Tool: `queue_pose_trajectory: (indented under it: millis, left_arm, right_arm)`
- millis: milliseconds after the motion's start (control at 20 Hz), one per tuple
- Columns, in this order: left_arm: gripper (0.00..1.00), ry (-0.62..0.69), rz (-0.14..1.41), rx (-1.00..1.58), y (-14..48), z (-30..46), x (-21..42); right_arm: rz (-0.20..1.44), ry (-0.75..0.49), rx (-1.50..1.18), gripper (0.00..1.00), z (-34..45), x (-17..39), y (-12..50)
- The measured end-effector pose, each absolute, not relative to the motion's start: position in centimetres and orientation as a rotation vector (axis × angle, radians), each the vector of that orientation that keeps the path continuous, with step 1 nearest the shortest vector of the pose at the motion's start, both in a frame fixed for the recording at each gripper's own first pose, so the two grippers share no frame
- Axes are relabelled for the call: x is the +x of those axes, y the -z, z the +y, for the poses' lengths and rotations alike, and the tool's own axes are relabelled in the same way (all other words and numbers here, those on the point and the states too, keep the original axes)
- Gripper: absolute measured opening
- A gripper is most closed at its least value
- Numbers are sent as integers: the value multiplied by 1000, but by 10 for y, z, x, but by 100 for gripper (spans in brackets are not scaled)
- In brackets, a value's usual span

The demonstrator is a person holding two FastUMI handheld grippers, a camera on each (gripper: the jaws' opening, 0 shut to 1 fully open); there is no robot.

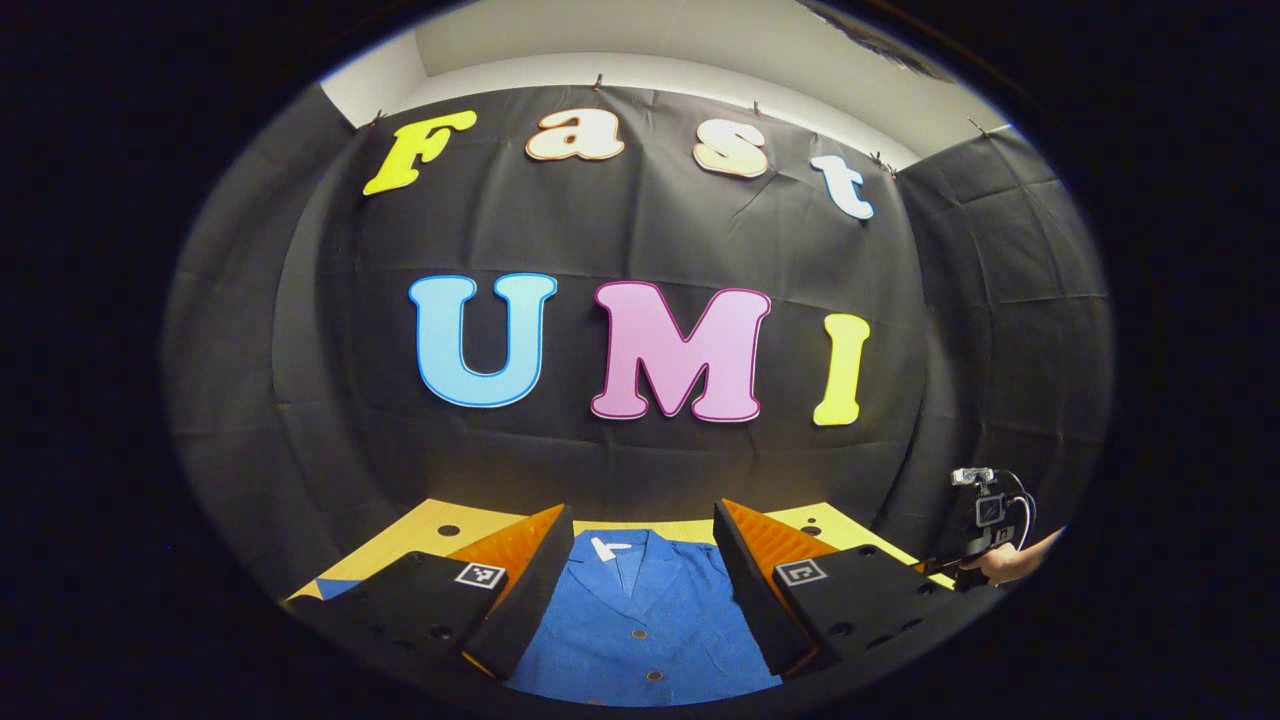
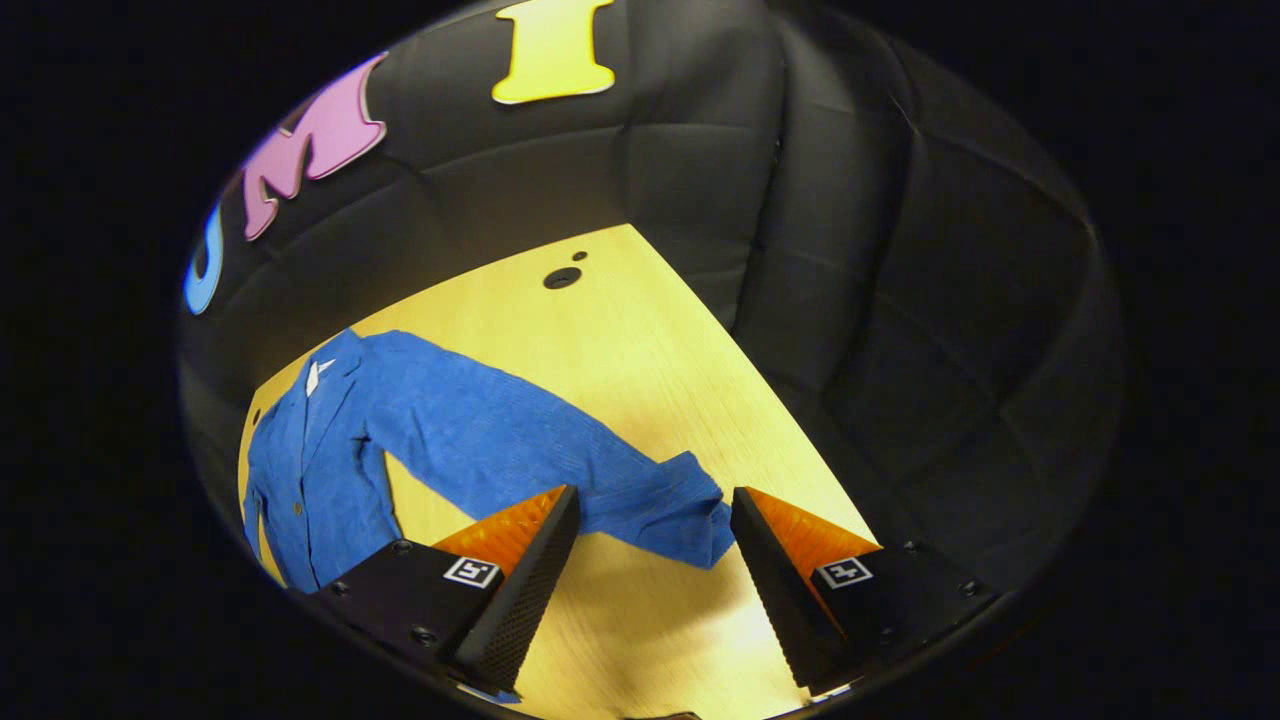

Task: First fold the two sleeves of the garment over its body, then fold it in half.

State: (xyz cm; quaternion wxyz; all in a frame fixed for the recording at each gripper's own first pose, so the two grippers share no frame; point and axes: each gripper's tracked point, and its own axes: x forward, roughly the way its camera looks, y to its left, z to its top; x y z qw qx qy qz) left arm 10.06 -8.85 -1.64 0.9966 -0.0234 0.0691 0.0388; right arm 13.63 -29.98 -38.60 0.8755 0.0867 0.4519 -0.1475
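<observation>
A blue button-up shirt (image 1: 640,620) lies flat on the yellow wooden table (image 1: 425,540), collar toward the far wall. In the left gripper view my left gripper (image 1: 640,590) hangs open above the shirt's chest, fingers well apart with nothing between them. In the right gripper view the shirt's body (image 2: 310,470) lies at the left and one long sleeve (image 2: 520,450) stretches out across the table. My right gripper (image 2: 650,560) is open just above the sleeve's cuff (image 2: 690,515), which lies between its fingers. Farther right in the left gripper view I see the right gripper (image 1: 985,525) held by a hand.
The table (image 2: 620,330) has small dark holes (image 2: 562,278) near its far corner. Black cloth walls close the booth behind and to the right of the table. The table's right edge runs close to the sleeve's cuff.
</observation>
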Motion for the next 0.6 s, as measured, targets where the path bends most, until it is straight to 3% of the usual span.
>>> queue_pose_trajectory:
  millis: [350, 400, 450, 600]
  left_arm:
    - [80, -50, 158, -21, 18, -110, 121]
    - [80, -47, 160, -20, 19, -112, 124]
    - [80, -46, 160, -20, 19, -113, 127]
    - [80, -52, 165, -5, 18, -114, 133]
  right_arm:
    - [1049, 360, 240, 99, -306, 134, 426]
    - [1015, 366, 225, 85, -307, 142, 428]
    - [1052, 360, 211, 100, -306, 136, 430]
    - [1057, 351, 202, 93, -307, 136, 430]
